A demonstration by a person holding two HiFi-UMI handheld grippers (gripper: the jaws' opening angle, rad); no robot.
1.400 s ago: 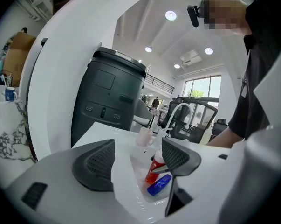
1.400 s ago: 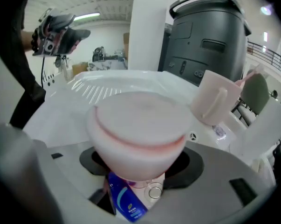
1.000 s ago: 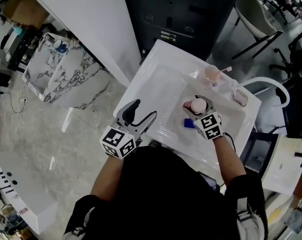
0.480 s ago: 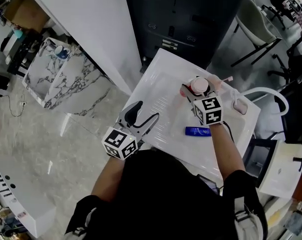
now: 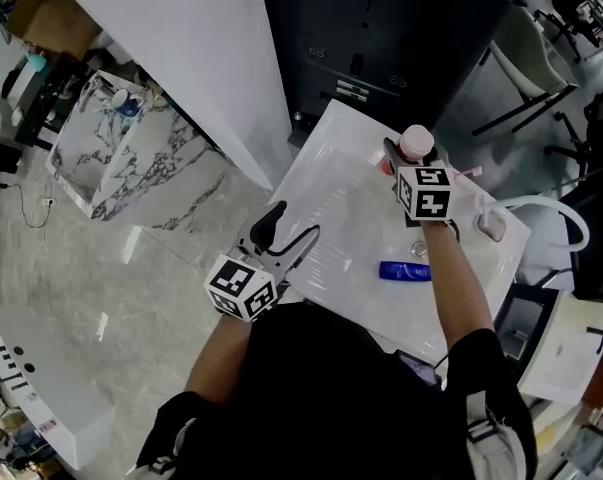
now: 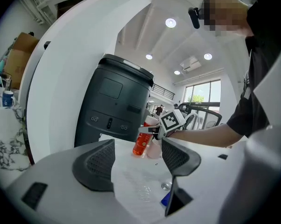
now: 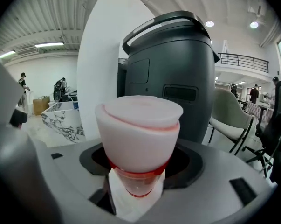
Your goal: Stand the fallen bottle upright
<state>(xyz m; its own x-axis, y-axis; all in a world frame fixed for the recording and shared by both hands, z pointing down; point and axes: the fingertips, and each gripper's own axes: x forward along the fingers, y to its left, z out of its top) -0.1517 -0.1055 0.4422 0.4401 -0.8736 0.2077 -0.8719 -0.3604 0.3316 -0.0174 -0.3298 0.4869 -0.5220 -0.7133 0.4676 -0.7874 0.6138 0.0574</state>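
A clear bottle of red liquid with a pale pink cap [image 5: 415, 142] is held near the far edge of the white basin top [image 5: 331, 193], and my right gripper [image 5: 414, 161] is shut on it. In the left gripper view the bottle [image 6: 140, 143] leans slightly, its base low by the surface; whether it touches is unclear. In the right gripper view the cap [image 7: 138, 125] fills the space between the jaws of my right gripper [image 7: 139, 174]. My left gripper [image 5: 291, 226] hovers open and empty at the near left edge, its jaws [image 6: 138, 160] spread apart.
A blue tube [image 5: 404, 270] lies in the basin near the drain [image 5: 418, 251]. A pink cup [image 6: 154, 149] stands beside the bottle. A dark grey cabinet [image 5: 381, 38] rises behind the basin. A soap dish [image 5: 491, 226] sits at the right, a marble counter [image 5: 131, 158] at the left.
My right gripper has carried the bottle from the basin's middle away to the far edge. The blue tube it covered now lies exposed. The left gripper has barely moved.
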